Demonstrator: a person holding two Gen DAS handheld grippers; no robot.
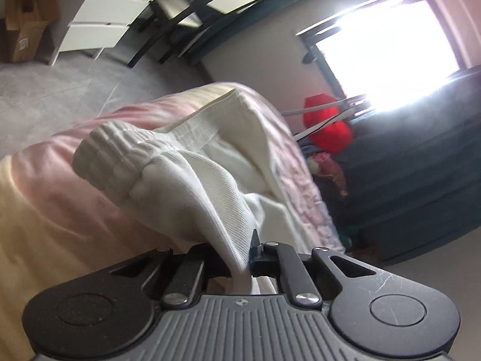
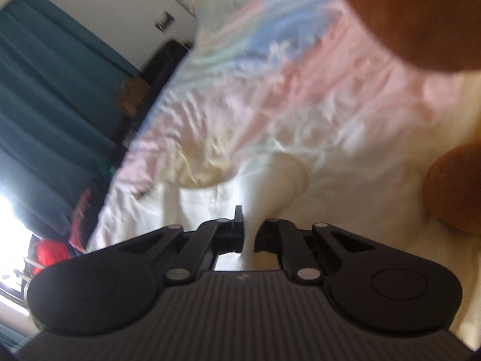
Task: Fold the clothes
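The left claw (image 1: 251, 251) is clenched on a fold of the white garment (image 1: 192, 177), the cloth being pinched right at the fingertips and trailing away toward 11 o'clock, where a ribbed elastic band (image 1: 120, 147) is bunched up. The right claw (image 2: 248, 234) is likewise clamped on white cloth (image 2: 279, 177), which rises toward 1 o'clock from between the jaws. Two separate grips are judged to be taken so that the piece can be lifted and spread evenly before a fold is laid; whether both claws hold the same garment cannot be told from either view alone.

The garment is draped over a bed (image 1: 45, 186) covered in a pastel pink, yellow and blue spread (image 2: 300, 96), which serves as the folding surface.

By count: two claws, both gripping; one white garment identified with certainty; one bed. In the left view, one red bag-like object (image 1: 327, 126) is seen at 3 o'clock below one bright window (image 1: 387, 36), and one cardboard box (image 1: 27, 24) at 10 o'clock. In the right view, two blurred brown shapes (image 2: 451, 192) sit at 1 and 3 o'clock; what they are cannot be told.
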